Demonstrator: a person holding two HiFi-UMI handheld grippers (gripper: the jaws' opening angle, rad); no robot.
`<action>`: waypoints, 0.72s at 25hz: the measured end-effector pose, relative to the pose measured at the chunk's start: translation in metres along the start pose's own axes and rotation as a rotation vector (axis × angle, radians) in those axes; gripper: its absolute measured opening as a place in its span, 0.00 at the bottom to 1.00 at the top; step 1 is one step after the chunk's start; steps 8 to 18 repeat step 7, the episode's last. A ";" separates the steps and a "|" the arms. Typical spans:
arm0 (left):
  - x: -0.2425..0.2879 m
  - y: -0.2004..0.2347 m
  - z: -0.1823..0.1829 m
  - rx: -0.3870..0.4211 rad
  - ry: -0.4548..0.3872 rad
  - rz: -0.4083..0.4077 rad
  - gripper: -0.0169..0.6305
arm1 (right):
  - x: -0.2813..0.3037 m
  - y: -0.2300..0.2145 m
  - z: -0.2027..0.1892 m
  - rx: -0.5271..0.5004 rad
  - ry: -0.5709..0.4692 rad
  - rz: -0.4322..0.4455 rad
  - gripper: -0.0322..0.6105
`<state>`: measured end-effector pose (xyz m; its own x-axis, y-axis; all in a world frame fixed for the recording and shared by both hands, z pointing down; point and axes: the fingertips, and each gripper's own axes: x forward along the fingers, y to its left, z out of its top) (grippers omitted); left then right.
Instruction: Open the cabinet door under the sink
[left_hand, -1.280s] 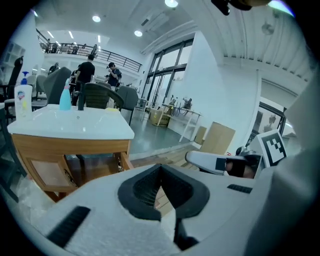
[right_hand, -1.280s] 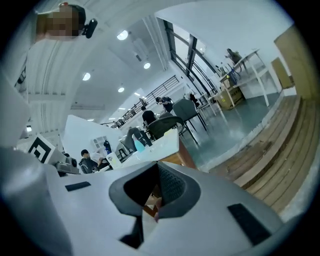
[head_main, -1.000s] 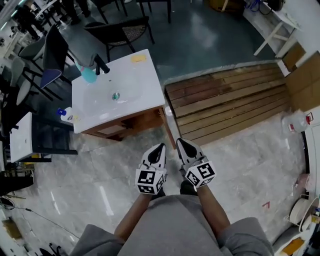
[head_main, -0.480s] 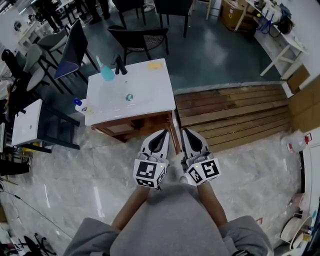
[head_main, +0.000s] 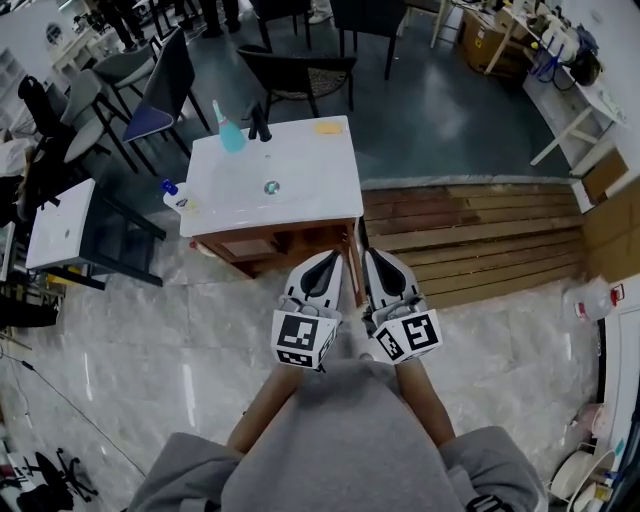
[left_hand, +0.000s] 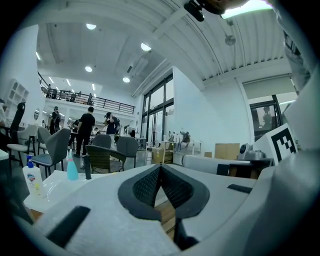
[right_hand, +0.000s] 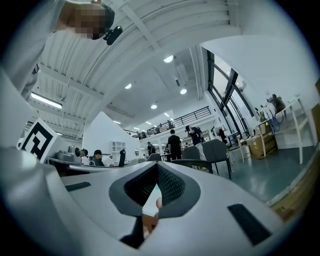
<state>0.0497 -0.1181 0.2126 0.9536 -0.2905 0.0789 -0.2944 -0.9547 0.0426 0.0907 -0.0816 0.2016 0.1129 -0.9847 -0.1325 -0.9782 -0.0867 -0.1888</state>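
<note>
My left gripper (head_main: 324, 262) and right gripper (head_main: 374, 258) hover side by side, fingers clenched on nothing, just before the wooden cabinet door (head_main: 258, 245) under the white sink surface (head_main: 300, 165). Wooden decking (head_main: 480, 235) lies alongside it.

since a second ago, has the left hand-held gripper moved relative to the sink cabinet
Yes: the left hand-held gripper has come forward, closer to the wooden front of the sink cabinet.

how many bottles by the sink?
2. Teal bottle on the sink top's far left corner, by the faucet; white blue-capped bottle at its left edge. More may be hidden.
</note>
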 end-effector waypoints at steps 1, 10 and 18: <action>-0.001 0.002 -0.001 -0.004 0.000 0.004 0.04 | 0.001 0.001 0.000 0.005 0.000 0.004 0.06; -0.006 0.008 -0.002 -0.028 -0.007 0.020 0.04 | 0.003 0.003 -0.001 0.024 -0.001 0.006 0.06; -0.006 0.008 -0.002 -0.028 -0.007 0.020 0.04 | 0.003 0.003 -0.001 0.024 -0.001 0.006 0.06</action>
